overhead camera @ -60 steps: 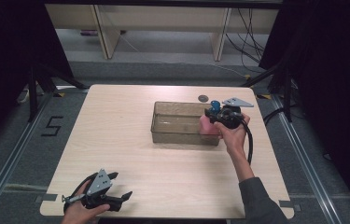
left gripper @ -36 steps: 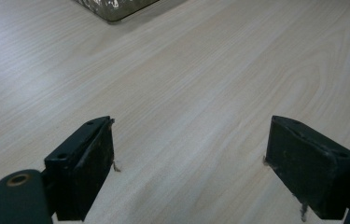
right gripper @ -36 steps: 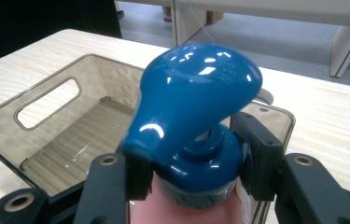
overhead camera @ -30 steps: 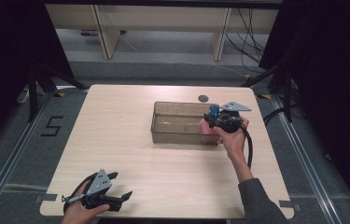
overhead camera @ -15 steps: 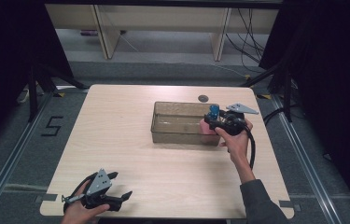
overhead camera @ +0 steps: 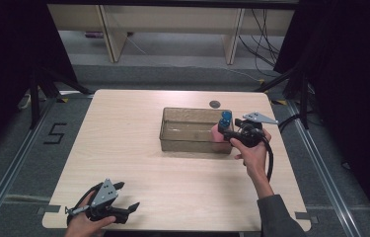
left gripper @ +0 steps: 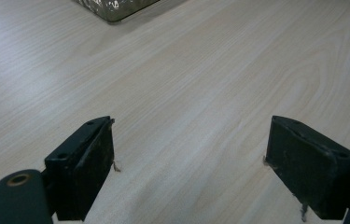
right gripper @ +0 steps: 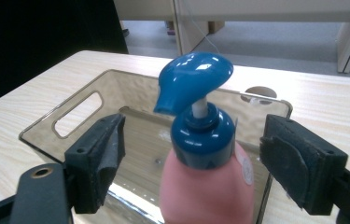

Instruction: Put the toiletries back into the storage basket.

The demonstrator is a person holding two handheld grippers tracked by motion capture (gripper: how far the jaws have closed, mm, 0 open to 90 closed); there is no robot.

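Pink soap bottle with blue pump head [right gripper: 204, 154] stands upright inside the transparent brownish plastic bin [overhead camera: 187, 129], at its right end. The right gripper [right gripper: 196, 158] has just opened its jaws, releasing the bottle; placing seems done. The left gripper [left gripper: 191, 158] rests spread on the bench [overhead camera: 138, 148].

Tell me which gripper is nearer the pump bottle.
Right. The right gripper has the pump bottle between its open jaws; the left gripper rests far off at the table's near edge.
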